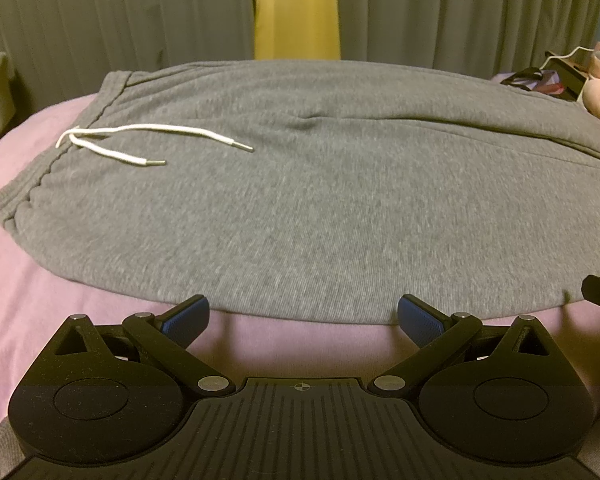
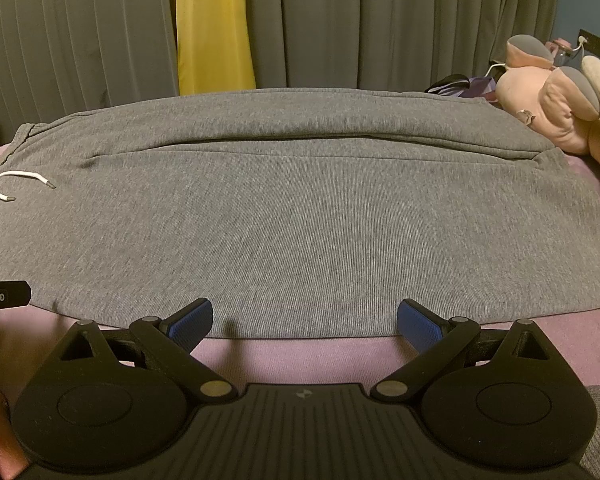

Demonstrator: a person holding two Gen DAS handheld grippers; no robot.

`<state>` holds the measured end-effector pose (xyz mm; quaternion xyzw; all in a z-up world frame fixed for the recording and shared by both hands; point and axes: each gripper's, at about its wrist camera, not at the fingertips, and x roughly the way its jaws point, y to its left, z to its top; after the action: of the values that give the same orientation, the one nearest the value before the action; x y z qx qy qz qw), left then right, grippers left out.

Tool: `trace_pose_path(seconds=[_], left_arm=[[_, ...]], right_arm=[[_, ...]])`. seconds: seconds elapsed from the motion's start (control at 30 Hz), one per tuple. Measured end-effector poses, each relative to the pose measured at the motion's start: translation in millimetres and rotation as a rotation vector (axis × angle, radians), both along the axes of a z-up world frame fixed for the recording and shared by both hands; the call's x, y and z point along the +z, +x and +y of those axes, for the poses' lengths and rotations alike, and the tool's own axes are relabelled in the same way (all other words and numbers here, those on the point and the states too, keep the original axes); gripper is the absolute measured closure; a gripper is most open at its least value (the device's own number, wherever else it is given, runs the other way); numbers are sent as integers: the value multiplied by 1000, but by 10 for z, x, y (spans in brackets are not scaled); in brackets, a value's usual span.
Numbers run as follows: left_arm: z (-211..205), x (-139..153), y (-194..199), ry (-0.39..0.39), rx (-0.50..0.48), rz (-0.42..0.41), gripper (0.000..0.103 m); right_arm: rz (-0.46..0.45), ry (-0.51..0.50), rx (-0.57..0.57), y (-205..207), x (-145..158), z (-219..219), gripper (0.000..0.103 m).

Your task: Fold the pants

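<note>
grey pants (image 1: 300, 200) lie spread flat across a bed with a pink sheet (image 1: 40, 280), waistband to the left and legs running off to the right, one leg lying beyond the other with a long crease between them.

the left wrist view shows the waistband end in full: the gathered elastic edge and the white drawstring (image 1: 140, 140), its two metal-tipped ends resting loose on the grey cloth. the right wrist view catches only the drawstring's ends at its far left edge, but it shows the far leg ends and, beside them at the right, a pink plush toy (image 2: 560, 120) lying on the bed, with a wall socket and white cable behind it. both views show grey curtains (image 2: 380, 20) with a yellow strip (image 2: 212, 28) between them behind the bed.

the left gripper (image 1: 303, 316) has its jaws spread wide, its blue pads (image 1: 186, 318) just at the near hem of the pants, nothing held between them. the right gripper (image 2: 305, 320) is likewise spread wide and empty, its blue pads at the same near hem, further along toward the legs. whether the pads touch the cloth is not clear. each view shows a black corner of the other gripper at its edge.
</note>
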<state>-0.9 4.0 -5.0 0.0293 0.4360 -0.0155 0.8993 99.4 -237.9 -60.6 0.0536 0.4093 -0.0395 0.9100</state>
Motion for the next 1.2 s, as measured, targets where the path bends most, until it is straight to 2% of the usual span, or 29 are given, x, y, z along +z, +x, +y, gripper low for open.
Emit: trace_pose_path(seconds=[1.2], left_arm=[[20,16,55,-25,-10,15,0]], right_arm=[[8,11,-3,-1,-11,-9,4]])
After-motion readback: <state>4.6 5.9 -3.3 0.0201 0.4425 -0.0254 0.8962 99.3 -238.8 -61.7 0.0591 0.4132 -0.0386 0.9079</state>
